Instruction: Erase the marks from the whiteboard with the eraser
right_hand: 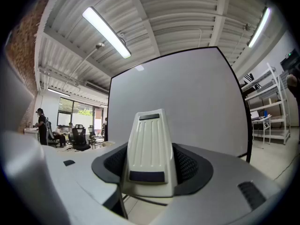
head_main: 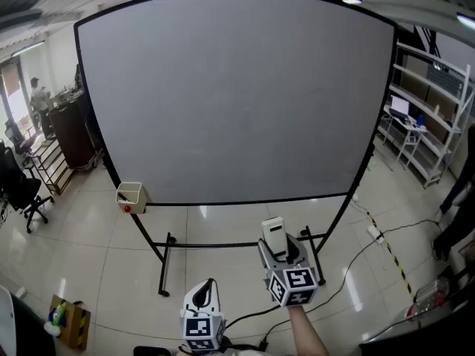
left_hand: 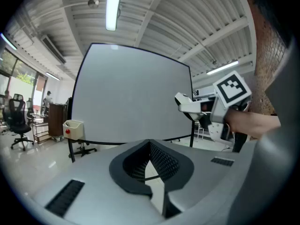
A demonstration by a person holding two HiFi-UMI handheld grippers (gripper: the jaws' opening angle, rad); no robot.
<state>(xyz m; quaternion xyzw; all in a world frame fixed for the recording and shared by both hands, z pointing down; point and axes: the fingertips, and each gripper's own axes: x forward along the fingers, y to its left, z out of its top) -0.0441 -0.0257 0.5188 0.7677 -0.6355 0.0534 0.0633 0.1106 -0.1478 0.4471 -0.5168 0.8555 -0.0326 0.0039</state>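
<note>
One eraser (head_main: 273,230) in right gripper (head_main: 278,249), whiteboard (head_main: 237,95) ahead, box (head_main: 130,196) low left

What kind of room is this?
Probably a big open office or workshop hall. There's a large whiteboard on a stand, metal shelves at the right, office chairs at the left, and tube lights on a ribbed metal ceiling.

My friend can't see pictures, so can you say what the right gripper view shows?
The right gripper holds a white eraser between its jaws, pointed at a big whiteboard that looks blank, with no marks showing. Long ceiling lights shine above, and white shelves stand at the right.
</note>
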